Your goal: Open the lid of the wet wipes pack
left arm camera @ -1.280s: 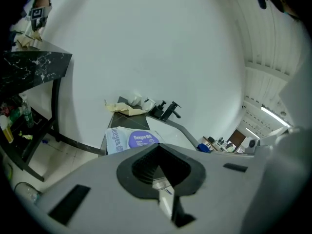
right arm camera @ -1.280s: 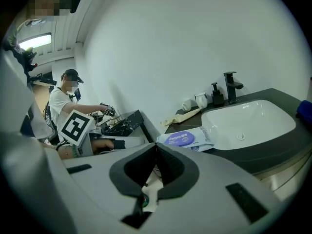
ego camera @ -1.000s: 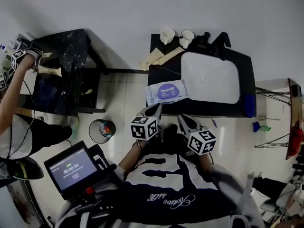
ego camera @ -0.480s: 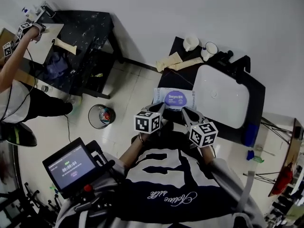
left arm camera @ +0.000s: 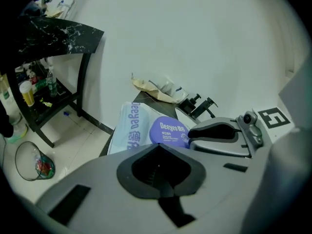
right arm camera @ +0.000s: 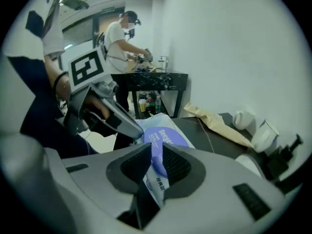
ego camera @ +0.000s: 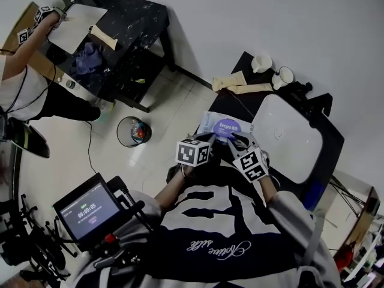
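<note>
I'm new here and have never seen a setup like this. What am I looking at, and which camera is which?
There is no robot. A person holds a gripping tool in each hand. The head view looks down from a camera on their head. The two gripper views each look along one tool's jaws. On the black counter, beside a white sink, lies a wipes pack with its purple lid down. The left tool is closed and empty. The right tool seems to pinch the pack's near edge.

We see a black tabletop (ego camera: 223,102) right of centre carrying the wet wipes pack (ego camera: 222,125), paper bags (ego camera: 230,81) and two cups (ego camera: 261,63).
</note>
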{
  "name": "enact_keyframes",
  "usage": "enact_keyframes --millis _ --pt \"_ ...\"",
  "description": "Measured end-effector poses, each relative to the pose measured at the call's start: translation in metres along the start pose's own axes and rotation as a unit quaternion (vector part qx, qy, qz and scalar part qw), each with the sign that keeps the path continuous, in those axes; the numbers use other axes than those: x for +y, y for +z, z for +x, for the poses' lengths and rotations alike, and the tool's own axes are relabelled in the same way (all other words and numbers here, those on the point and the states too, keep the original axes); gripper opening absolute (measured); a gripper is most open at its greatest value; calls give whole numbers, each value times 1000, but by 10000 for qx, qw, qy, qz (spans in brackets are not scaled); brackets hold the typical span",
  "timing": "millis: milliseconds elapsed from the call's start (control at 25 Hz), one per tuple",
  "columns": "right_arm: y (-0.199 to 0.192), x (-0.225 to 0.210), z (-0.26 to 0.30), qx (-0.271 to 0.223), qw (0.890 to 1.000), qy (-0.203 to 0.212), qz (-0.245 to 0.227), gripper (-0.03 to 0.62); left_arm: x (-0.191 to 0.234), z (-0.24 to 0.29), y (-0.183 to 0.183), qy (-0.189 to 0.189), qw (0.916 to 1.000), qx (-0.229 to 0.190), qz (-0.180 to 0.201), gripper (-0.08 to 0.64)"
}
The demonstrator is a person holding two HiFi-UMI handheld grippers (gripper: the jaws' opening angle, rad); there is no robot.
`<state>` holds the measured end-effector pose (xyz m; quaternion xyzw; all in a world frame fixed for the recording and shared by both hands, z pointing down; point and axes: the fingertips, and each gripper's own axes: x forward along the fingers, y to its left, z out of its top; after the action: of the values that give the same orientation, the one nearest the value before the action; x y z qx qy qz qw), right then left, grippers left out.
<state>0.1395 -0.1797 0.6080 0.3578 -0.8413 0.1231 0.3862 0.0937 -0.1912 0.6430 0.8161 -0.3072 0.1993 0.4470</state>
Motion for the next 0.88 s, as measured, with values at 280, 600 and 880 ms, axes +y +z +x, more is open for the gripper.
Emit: enact_keyframes --millis 280,600,880 --pt "4 16 28 347 9851 571 -1584 58 16 0 -2 268 9993 -52 -261 -2" --pt "-5 25 29 419 9487 458 -3099 58 9 3 -9 542 9985 18 -21 -2" --pt "4 22 23 220 9686 480 -2428 63 5 3 -10 625 9969 149 444 -2"
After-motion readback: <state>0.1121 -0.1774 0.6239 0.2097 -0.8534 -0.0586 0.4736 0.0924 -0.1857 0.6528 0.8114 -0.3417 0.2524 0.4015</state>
